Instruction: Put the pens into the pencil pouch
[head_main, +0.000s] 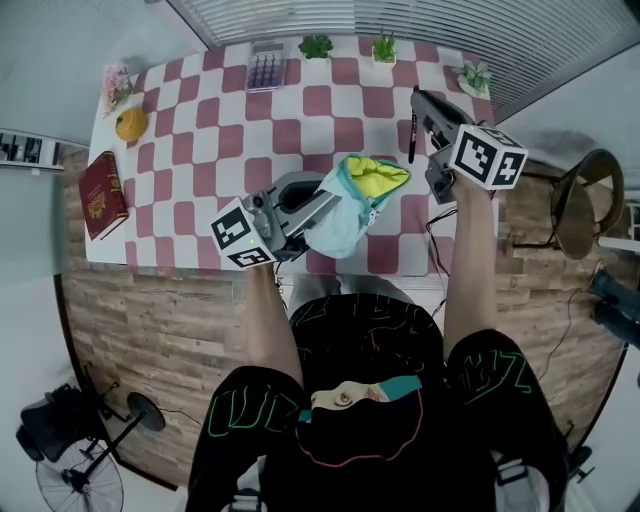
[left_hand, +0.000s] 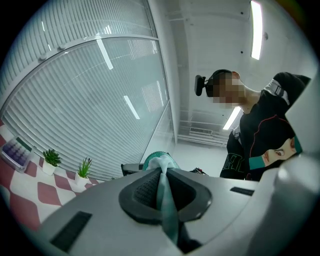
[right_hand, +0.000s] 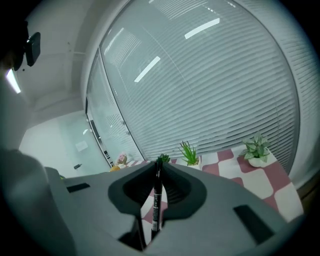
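A light teal pencil pouch (head_main: 350, 205) with a yellow lining hangs open above the checked table (head_main: 200, 130), mouth up and to the right. My left gripper (head_main: 322, 200) is shut on the pouch's fabric (left_hand: 165, 200), which runs up between the pads. My right gripper (head_main: 414, 110) is raised at the upper right and shut on a black pen (head_main: 411, 137) that hangs down from its jaws, just right of the pouch mouth. In the right gripper view the pen (right_hand: 157, 200) stands upright between the pads.
On the table lie a red book (head_main: 102, 194) at the left edge, an orange (head_main: 131, 123), flowers (head_main: 117, 83), a calculator (head_main: 266, 66) and three small potted plants (head_main: 384, 47) along the far edge. A round stool (head_main: 585, 200) stands right of the table.
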